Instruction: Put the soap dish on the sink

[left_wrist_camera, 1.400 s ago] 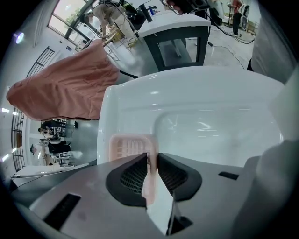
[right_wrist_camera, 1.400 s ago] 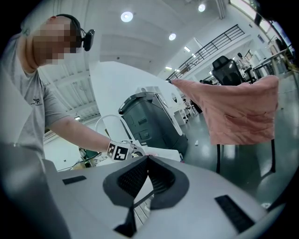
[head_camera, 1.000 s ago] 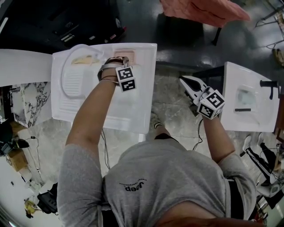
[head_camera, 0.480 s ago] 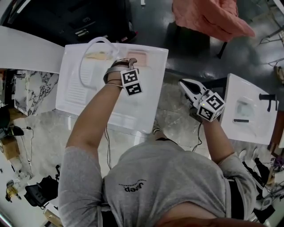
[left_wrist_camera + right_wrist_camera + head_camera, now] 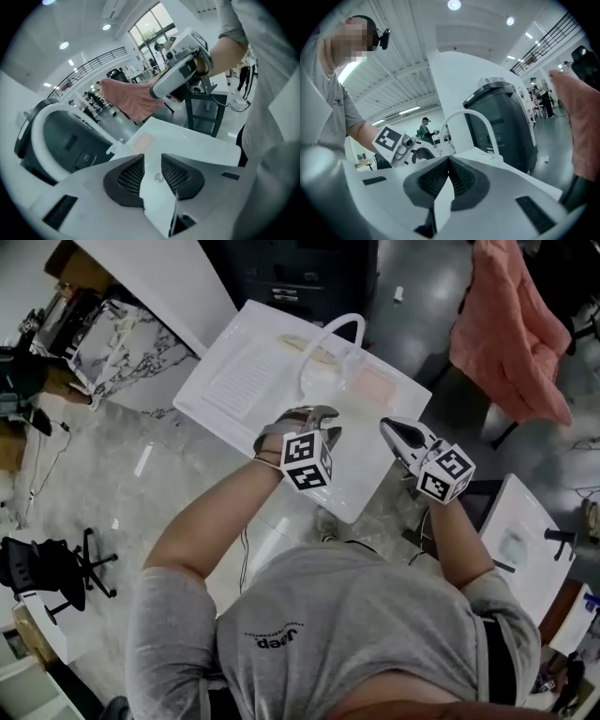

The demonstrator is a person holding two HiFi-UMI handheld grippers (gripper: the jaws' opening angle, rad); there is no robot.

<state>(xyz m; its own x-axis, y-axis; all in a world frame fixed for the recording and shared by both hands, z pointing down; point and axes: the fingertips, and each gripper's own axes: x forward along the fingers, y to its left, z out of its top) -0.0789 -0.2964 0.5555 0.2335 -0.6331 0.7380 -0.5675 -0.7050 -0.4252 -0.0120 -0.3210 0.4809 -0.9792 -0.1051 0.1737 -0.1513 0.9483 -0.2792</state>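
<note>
soap dish (image 5: 373, 383) lay flat on the white sink (image 5: 366, 474), beside the arched tap (image 5: 360, 334). left gripper (image 5: 323, 420) fingers partly apart, closing on nothing. right gripper (image 5: 387, 426) fingers together, empty.

This is a big open hall used as a lab or workshop. It has a high white ceiling with round lights (image 5: 454, 4), a railed gallery (image 5: 91, 63), tall windows (image 5: 150, 28) and a polished grey floor (image 5: 94, 465). An office chair (image 5: 47, 568) and white sinks (image 5: 272, 371) stand about, with people (image 5: 424, 129) working far off.
</note>
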